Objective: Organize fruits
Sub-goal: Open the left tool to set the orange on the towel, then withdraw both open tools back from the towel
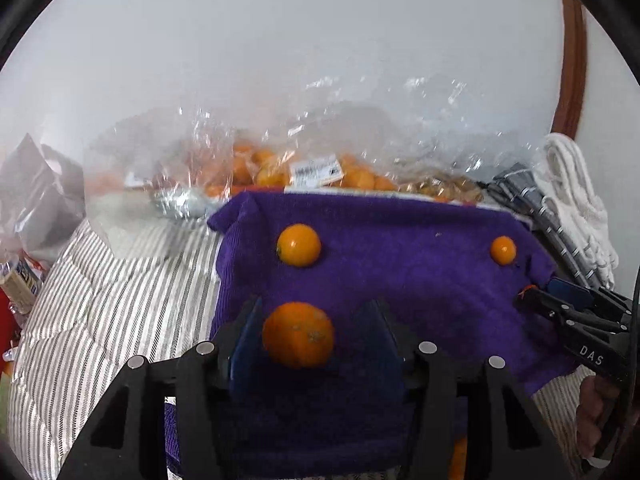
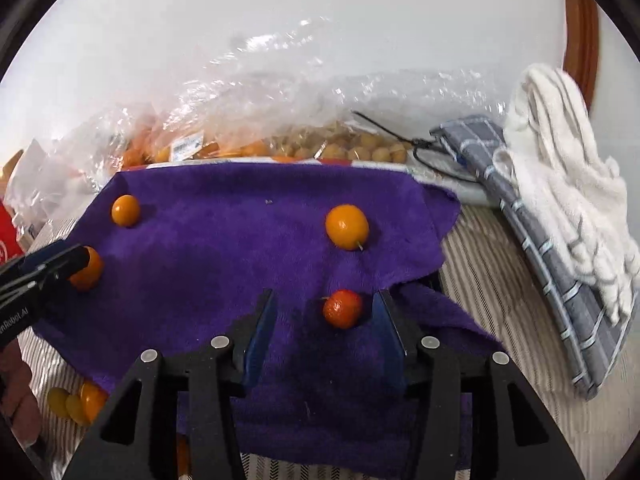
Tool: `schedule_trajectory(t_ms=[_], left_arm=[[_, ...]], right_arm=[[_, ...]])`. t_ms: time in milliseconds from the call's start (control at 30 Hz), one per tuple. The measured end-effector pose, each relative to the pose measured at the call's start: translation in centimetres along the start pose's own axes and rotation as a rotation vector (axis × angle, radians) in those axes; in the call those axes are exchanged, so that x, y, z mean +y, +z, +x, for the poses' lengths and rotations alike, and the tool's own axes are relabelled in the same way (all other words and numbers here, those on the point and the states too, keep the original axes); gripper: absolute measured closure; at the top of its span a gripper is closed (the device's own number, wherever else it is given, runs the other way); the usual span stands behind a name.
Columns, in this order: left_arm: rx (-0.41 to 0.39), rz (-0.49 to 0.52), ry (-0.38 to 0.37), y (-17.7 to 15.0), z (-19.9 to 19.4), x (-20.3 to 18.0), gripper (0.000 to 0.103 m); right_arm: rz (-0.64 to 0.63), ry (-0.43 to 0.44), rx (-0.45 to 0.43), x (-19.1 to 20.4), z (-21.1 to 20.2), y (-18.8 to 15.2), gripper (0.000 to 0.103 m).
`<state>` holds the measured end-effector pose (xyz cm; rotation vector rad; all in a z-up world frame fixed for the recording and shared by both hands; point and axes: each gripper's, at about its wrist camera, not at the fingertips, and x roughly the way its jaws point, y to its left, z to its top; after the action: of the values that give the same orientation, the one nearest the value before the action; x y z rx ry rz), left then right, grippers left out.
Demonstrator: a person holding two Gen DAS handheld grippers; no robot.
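A purple towel [image 1: 400,248] lies on the striped bed, and also shows in the right wrist view [image 2: 224,240]. My left gripper [image 1: 312,320] is open around a big orange [image 1: 298,334], which sits near its left finger. Two smaller oranges lie farther back [image 1: 299,245] [image 1: 503,250]. My right gripper [image 2: 324,316] is open with a small reddish fruit [image 2: 342,308] between its fingers. Other oranges lie on the towel [image 2: 346,226] [image 2: 125,210]. The left gripper shows in the right wrist view [image 2: 76,258] by an orange [image 2: 88,270]. The right gripper shows in the left wrist view [image 1: 528,294].
Clear plastic bags of oranges [image 1: 264,168] and small yellow fruits [image 2: 352,148] lie behind the towel. A grey checked cloth [image 2: 552,240] and a white towel [image 2: 568,184] lie at the right. Several small yellow fruits [image 2: 70,402] sit off the towel's left edge. A white wall stands behind.
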<state>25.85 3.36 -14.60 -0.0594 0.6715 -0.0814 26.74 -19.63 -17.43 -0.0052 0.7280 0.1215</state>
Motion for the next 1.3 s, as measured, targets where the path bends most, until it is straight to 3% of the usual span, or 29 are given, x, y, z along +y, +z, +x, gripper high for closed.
schedule_trajectory(t_ms=[67, 233, 333, 467, 667, 800, 900, 1100, 1300], left_arm=[[-0.048, 0.004, 0.019, 0.0, -0.8, -0.1, 0.052], [-0.139, 0.043, 0.038, -0.1, -2.5, -0.5, 0.052], [-0.179, 0.034, 0.01, -0.2, -3.8, -0.5, 0.052], [-0.206, 0.002, -0.026, -0.9, -5.6, -0.2, 0.052], [-0.126, -0.021, -0.071, -4.3, -8.4, 0.9, 0.052], [-0.09, 0.012, -0.096, -7.1, -10.8, 2.1, 0.05], [-0.014, -0.016, -0.11, -8.8, -11.7, 3.7, 0.05], [0.049, -0.162, -0.133, -10.4, -12.2, 7.2, 0.048], [0.091, -0.157, -0.101, -10.6, -11.4, 6.9, 0.048]], right_arm=[[0.002, -0.031, -0.013, 0.1, -0.9, 0.1, 0.054], [0.049, 0.006, -0.022, -0.4, -4.0, -0.3, 0.054], [0.041, -0.031, -0.027, -0.6, -6.2, -1.2, 0.054], [0.052, -0.019, -0.016, -1.2, -9.2, -2.9, 0.054], [0.047, 0.0, -0.008, -1.4, -12.3, -6.2, 0.054], [0.07, 0.047, 0.01, -1.0, -12.2, -7.9, 0.053], [0.091, 0.091, 0.035, -0.3, -11.5, -8.6, 0.054], [0.048, 0.167, 0.029, 2.2, -11.8, -9.2, 0.054], [-0.011, 0.213, 0.048, 5.1, -11.2, -9.8, 0.054]])
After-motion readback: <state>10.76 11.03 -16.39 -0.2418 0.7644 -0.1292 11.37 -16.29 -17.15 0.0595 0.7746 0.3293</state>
